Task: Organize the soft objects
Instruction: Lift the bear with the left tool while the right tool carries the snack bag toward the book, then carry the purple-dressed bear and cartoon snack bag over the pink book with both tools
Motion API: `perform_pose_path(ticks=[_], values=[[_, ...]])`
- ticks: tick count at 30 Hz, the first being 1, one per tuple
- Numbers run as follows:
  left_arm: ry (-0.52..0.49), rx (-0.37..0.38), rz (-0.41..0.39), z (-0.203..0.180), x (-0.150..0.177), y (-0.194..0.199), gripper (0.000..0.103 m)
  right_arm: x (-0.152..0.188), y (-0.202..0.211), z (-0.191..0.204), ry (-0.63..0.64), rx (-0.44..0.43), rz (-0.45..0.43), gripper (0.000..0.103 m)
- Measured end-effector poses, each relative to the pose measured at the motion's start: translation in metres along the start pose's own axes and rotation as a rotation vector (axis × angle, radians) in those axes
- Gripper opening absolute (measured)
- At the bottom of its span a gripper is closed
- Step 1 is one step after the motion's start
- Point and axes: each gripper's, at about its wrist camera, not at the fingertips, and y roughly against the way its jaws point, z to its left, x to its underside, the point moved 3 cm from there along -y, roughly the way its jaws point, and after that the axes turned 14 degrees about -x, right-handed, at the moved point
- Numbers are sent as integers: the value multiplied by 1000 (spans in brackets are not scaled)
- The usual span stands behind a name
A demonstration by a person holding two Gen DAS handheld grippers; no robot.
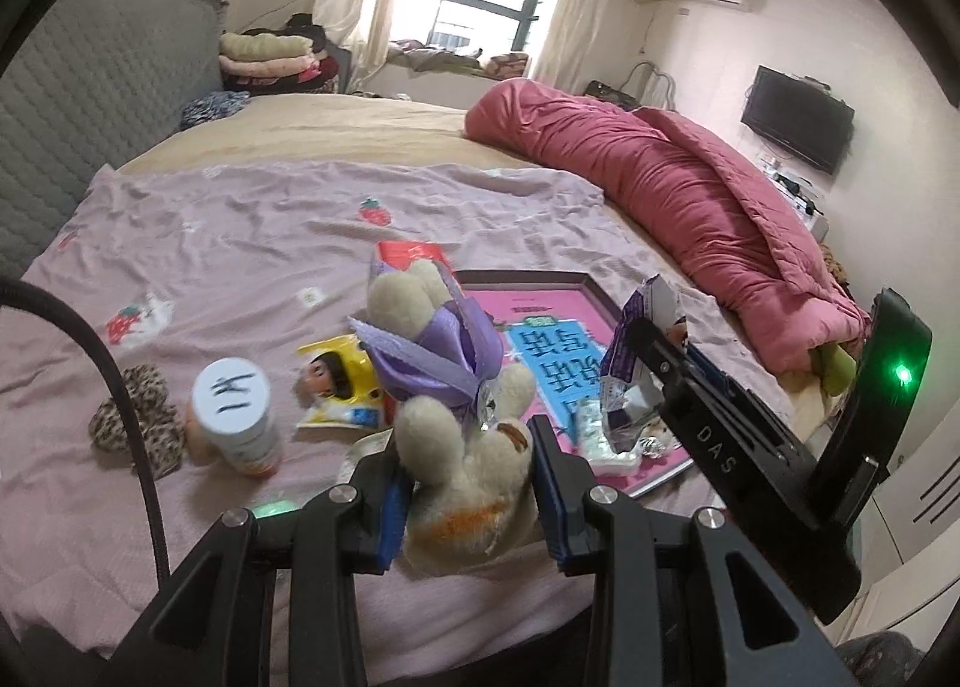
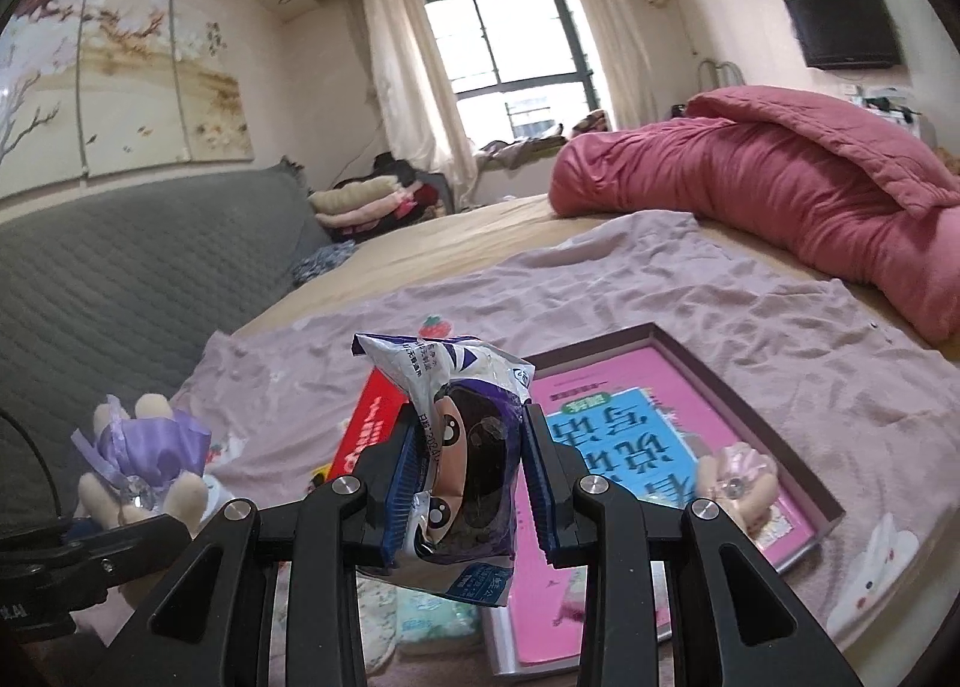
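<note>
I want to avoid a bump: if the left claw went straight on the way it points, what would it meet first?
Likely the yellow packet on the pink sheet, just beyond the plush toy the left claw grips; depth is unclear.

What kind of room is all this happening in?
Almost certainly a bedroom in someone's home: a large bed with a padded grey headboard, a bunched pink quilt lying on it, and a wall-mounted television near a curtained window.

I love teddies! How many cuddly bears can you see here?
2. A bear in a purple dress is clamped in the left gripper. A smaller bear with a pink bow lies on the pink book. More could be hidden behind the grippers.
</note>
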Motion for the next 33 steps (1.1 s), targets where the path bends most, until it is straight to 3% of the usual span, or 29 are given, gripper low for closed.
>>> perform_pose_path(ticks=[21,33], values=[[-106,71,14,-75,-12,-41,36,-16,43,-65,-71,207,-139,33],[-178,36,48,-107,-2,-84,36,-13,51,-93,-115,279,-151,33]])
